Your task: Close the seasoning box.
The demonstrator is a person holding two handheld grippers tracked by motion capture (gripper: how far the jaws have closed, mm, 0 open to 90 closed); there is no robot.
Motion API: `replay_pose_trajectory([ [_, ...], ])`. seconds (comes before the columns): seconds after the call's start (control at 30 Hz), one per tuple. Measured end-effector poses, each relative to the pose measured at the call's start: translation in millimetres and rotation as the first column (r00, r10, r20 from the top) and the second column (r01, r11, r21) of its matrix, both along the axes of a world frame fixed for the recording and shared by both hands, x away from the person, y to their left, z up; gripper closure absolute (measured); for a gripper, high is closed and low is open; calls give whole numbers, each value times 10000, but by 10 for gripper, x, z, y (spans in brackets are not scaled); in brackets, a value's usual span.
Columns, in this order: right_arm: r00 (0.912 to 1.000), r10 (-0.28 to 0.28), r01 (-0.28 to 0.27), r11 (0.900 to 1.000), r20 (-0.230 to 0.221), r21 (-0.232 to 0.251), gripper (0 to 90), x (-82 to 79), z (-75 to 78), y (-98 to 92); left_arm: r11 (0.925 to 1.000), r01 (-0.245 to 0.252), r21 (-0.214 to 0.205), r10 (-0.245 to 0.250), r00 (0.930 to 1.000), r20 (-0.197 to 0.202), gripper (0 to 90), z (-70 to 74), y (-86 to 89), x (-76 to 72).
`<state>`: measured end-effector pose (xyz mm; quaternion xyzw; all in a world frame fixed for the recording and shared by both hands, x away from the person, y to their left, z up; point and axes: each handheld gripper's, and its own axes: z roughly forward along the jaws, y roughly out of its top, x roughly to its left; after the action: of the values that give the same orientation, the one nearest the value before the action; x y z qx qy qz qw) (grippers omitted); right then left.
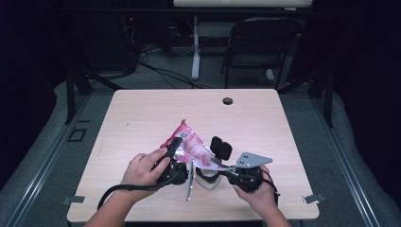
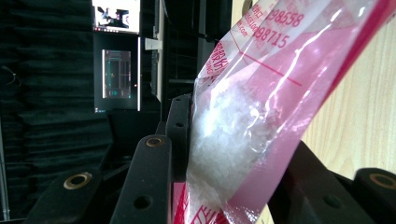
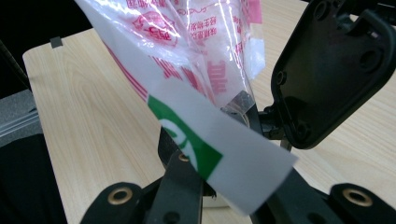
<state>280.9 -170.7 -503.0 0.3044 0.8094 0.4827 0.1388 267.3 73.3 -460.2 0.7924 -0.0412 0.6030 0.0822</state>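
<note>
Pink-and-clear printed plastic bag (image 1: 188, 144) of white crystals, held up off the pale wooden table (image 1: 142, 113) between both tools, near the front edge. Left tool (image 1: 174, 150) clamps the bag's left side; in the left gripper view its black jaws press on the film from both sides, the white granular lump (image 2: 229, 140) bulging just above the pinch. Right tool (image 1: 222, 166) is closed on the bag's lower right corner: in the right gripper view the jaws meet on a white strip with a green mark (image 3: 219, 158) at that end, film fanning upward from it. Bag's long axis runs slantwise across the high view, peak up and away from the person, low end toward the right hand (image 1: 257, 189). Left hand (image 1: 142, 170) sits nearer the bulk of the contents; right hand holds the thin, empty-looking edge. Black rounded plate (image 1: 221, 147) stands just right of the bag, and a white cup-like object (image 1: 208, 181) sits on the table below, between the two hands; what it is I cannot tell. Judgement: work looks like tearing or opening the bag, so the next pull would go apart along that slant, right end away from left. Risk: crystals spilling if the film gives near the left pinch.
</note>
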Motion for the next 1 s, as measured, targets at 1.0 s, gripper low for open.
replay_pose_trajectory([
  [1.0, 9981, 130, -144, 9996, -595, -232, 900, 68, -56, 83, 9996, 216, 192, -224, 9988, 439, 706, 67, -45, -45],
])
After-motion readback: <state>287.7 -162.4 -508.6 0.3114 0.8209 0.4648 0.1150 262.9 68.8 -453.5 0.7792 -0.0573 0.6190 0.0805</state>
